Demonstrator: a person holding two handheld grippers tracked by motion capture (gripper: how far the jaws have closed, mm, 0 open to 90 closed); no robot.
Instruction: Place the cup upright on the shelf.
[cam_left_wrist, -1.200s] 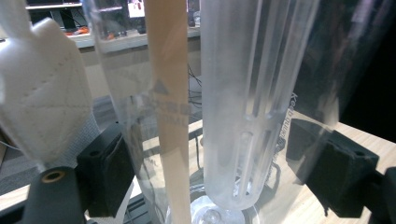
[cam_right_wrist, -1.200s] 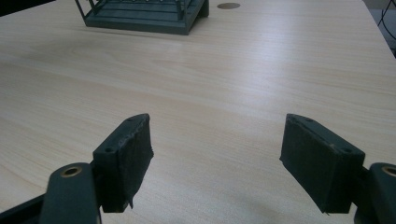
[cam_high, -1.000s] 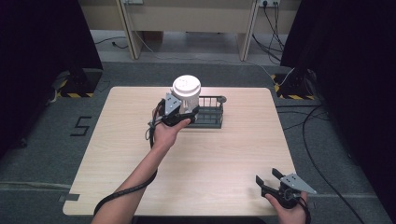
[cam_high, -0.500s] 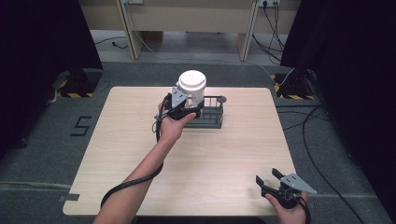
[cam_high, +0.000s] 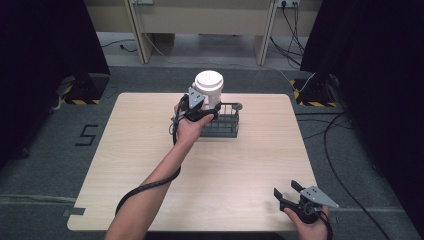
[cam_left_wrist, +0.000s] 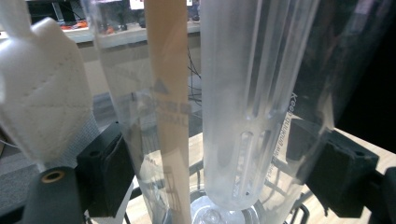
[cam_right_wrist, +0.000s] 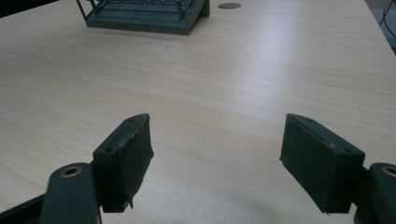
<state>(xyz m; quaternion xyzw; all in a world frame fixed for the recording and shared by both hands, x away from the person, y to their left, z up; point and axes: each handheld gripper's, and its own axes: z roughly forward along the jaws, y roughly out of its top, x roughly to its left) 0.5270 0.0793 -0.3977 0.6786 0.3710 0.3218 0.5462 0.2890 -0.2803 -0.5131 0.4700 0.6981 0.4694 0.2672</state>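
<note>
Two grippers are at work: the left gripper (cam_high: 200, 106) is clamped on a tall clear plastic tumbler with a white lid (cam_high: 208, 86), held just above the dark wire rack (cam_high: 223, 123) in front of it. The tumbler looks light, stiff and slippery (its mid-wall is probably the best hold). The left forearm reaches far forward; the right gripper (cam_high: 291, 194) rests low over the pale wooden tabletop (cam_high: 250, 160), jaws apart.

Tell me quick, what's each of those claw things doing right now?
Left gripper: closed on the clear container with a white lid, above the dark wire rack.
Right gripper: open, holding nothing.
</note>
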